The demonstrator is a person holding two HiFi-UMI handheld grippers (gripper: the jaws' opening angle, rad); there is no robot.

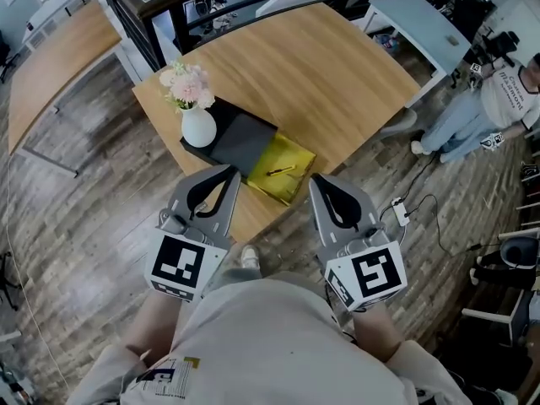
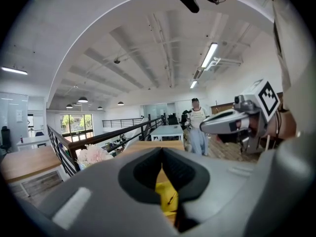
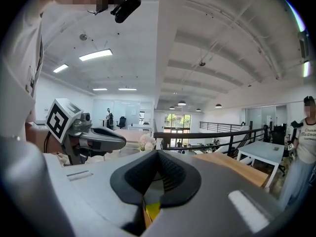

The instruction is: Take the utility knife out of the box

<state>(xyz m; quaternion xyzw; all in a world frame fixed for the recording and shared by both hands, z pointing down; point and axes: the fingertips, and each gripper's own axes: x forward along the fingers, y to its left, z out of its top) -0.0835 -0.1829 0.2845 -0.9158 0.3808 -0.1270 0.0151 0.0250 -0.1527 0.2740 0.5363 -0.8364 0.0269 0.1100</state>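
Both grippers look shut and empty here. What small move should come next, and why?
Probably advance the right gripper toward the yellow box. It and the left gripper are shut, hold nothing and sit on the box's near side, and the utility knife lies inside.

Desk [image 1: 337, 66]: light wood, smooth, matt. Floor [image 1: 93, 167]: worn-looking wood planks. Vase [image 1: 198, 128]: white, glossy. Box [image 1: 295, 154]: yellow inside, slight sheen. Left claw [image 1: 230, 174] & right claw [image 1: 314, 180]: grey matt plastic.
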